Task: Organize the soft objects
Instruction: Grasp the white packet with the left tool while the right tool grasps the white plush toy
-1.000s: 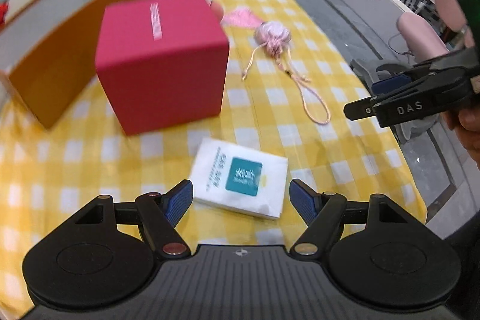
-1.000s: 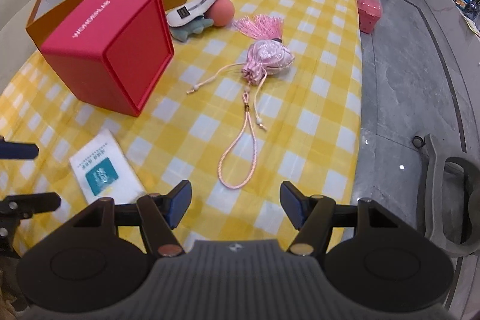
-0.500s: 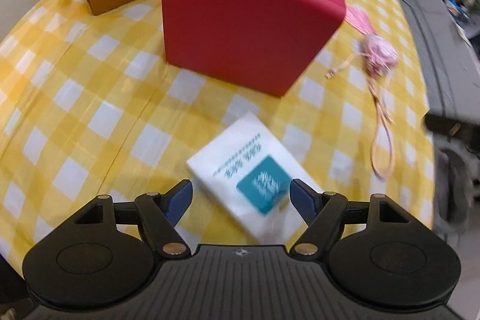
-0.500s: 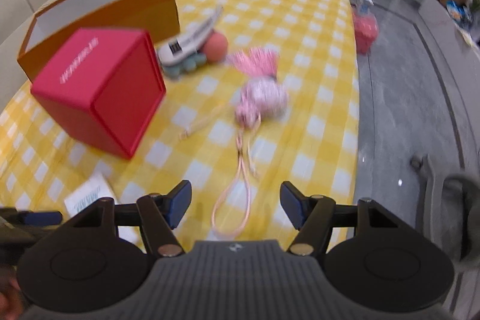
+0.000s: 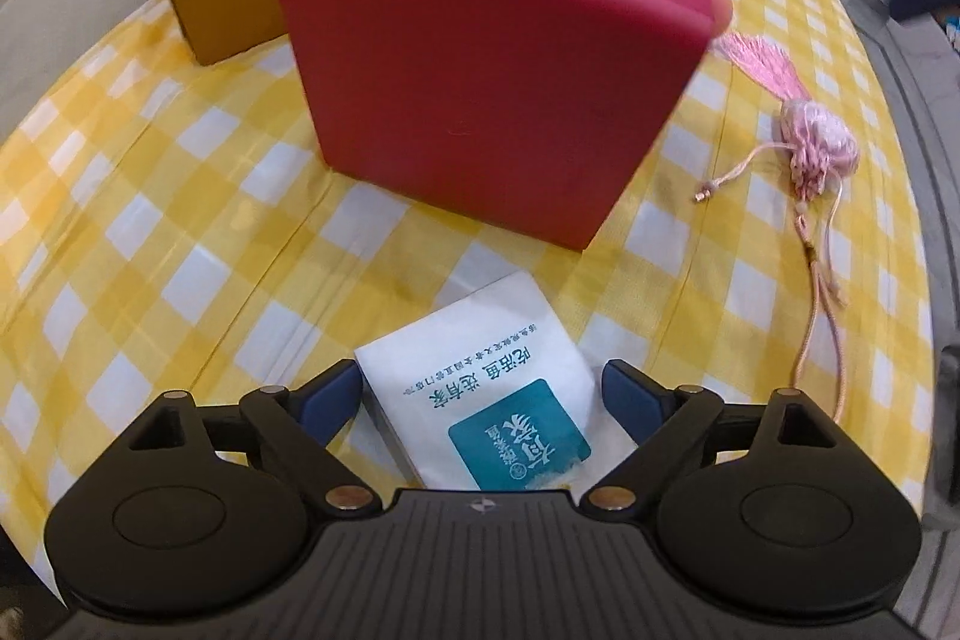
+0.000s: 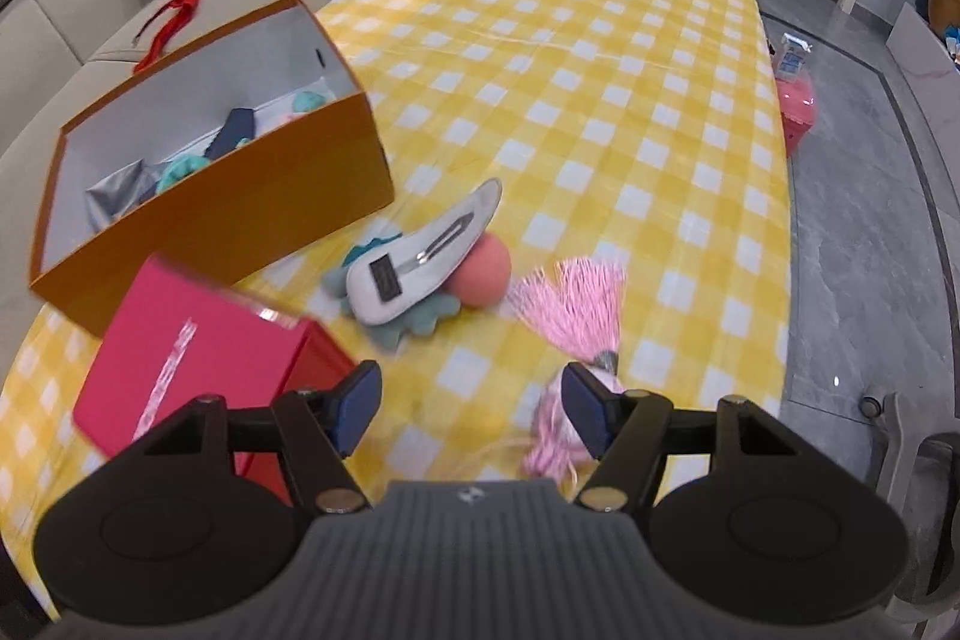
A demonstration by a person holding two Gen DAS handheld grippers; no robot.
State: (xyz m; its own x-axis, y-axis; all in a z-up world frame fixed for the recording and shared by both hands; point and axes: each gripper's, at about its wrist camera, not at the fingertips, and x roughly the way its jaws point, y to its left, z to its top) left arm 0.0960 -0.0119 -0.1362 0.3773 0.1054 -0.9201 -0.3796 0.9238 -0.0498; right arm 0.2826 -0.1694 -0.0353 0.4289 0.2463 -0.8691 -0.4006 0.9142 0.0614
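Left gripper point(image 5: 477, 397) has just dropped over the white tissue packet point(image 5: 480, 391) – jaws just widened to straddle it, nothing gripped yet – so a pickup looks next; right gripper point(image 6: 468, 415) open, empty, above the pink tassel pouch point(image 6: 555, 436)

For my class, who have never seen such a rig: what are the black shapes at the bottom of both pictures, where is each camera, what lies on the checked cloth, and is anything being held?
The black shapes are hand-held two-finger grippers; a person carries one in each hand, and each has a camera looking along its fingers.

In the left view, the left gripper has just been opening its jaws around a white tissue packet, not yet squeezing it. Beyond stands a red box.

In the right view, the right gripper is open and empty above a pink tasselled pouch. Ahead lie a white hair clip over a teal soft toy, a peach ball, and an open orange box with items inside.

Nothing is held.
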